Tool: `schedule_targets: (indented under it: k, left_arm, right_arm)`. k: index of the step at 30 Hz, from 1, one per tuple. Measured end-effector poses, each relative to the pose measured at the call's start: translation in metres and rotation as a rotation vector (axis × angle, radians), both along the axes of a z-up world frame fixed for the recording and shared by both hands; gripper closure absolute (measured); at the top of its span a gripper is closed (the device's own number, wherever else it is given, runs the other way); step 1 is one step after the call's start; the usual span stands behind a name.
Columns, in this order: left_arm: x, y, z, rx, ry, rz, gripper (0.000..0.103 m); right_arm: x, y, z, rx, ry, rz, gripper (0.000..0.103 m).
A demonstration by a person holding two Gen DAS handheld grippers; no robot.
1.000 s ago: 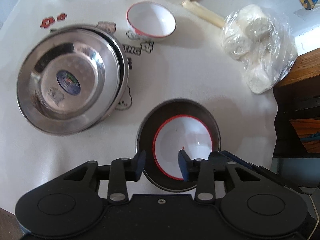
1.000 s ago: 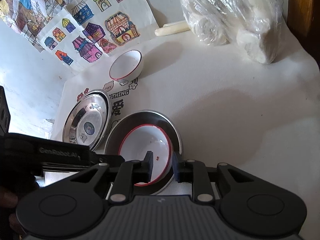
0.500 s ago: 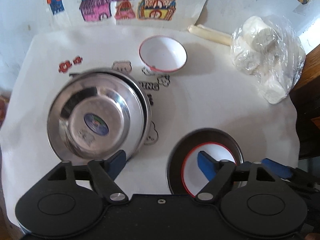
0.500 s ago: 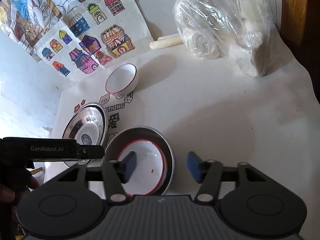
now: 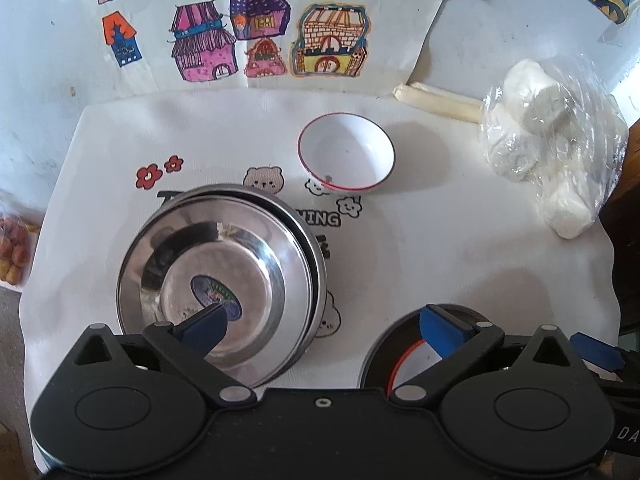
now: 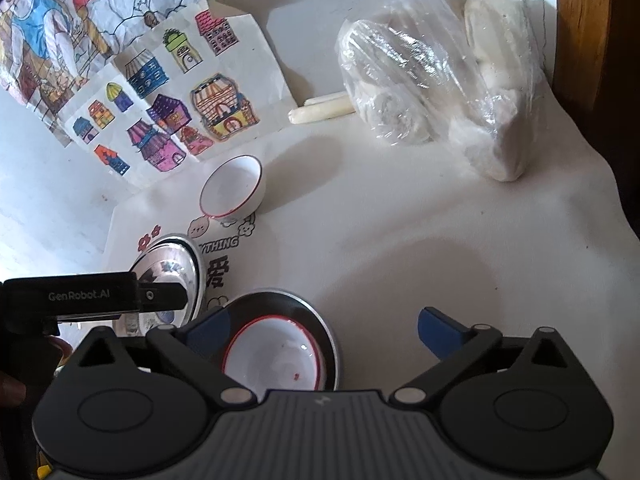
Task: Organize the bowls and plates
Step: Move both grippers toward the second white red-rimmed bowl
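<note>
Fingers of the left gripper (image 5: 322,320) and the right gripper (image 6: 322,326) have just been opening and now stand spread wide, nothing pinched between them. Under the right gripper's left finger sits a red-rimmed white bowl (image 6: 276,356) nested in a dark steel plate (image 6: 320,320); bare cloth (image 6: 400,240) lies open ahead of its right finger. The left gripper's left finger hangs over the stacked steel plates (image 5: 216,280), its right finger over the nested bowl's rim. Farther ahead, a second white bowl (image 5: 346,158) stands alone on the worktop, with a plastic bag of white lumps (image 5: 552,148) to the right near the cloth's edge, and coloured house drawings (image 5: 260,36) beyond.
</note>
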State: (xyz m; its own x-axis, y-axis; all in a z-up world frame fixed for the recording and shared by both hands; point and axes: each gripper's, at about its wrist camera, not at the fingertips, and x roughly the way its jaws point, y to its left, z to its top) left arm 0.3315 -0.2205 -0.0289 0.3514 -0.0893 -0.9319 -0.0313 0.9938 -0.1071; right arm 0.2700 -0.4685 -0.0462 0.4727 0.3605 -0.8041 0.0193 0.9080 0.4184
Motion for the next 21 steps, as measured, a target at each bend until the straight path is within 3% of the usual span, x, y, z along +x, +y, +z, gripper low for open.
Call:
schedule_targets:
  k: [12, 21]
  left_arm:
    - [0.027, 0.006, -0.004, 0.037, -0.045, 0.015, 0.001]
    - [0.076, 0.025, -0.014, 0.075, -0.078, 0.01, 0.001]
  right_arm:
    - [0.019, 0.001, -0.009, -0.013, 0.002, -0.002, 0.0]
    - [0.058, 0.021, -0.009, -0.036, -0.057, 0.033, 0.0]
